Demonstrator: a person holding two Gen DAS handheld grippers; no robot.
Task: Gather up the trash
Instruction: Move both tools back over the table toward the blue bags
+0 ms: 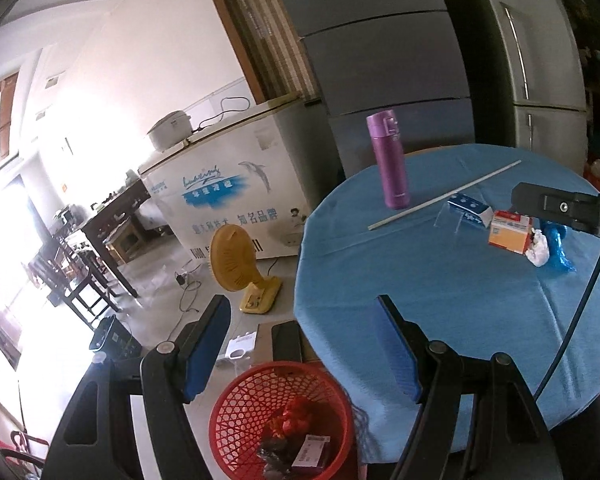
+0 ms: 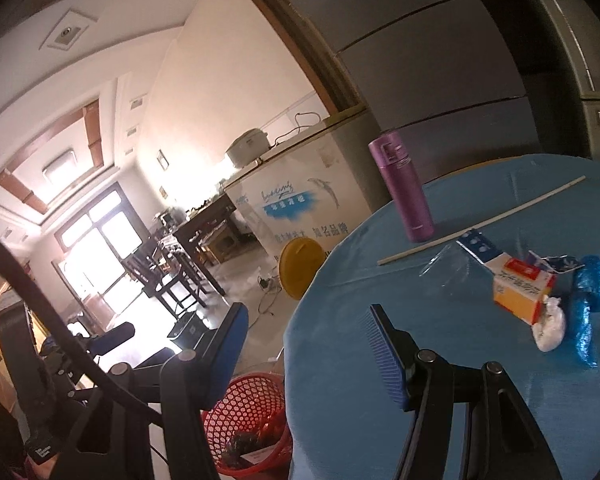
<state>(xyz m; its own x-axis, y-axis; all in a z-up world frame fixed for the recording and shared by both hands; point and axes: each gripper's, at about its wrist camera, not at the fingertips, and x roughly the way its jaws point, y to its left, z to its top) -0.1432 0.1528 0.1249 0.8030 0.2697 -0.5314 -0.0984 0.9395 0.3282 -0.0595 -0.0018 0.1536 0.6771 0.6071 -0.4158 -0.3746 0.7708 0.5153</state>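
Now both spread wide, empty — left gripper (image 1: pixel 304 344) above red basket (image 1: pixel 236 396), right gripper (image 2: pixel 308 348) at table (image 2: pixel 380 340) edge.

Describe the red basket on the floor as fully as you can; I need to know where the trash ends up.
The red basket is a round, open-topped bin of what looks like plastic mesh with a solid rim. It stands upright on the floor beside the round table, partly tucked under the blue cloth's edge. Inside lie red crumpled wrapping, a small printed box and some dark scraps. Neither gripper touches it; the left gripper hangs open above it.
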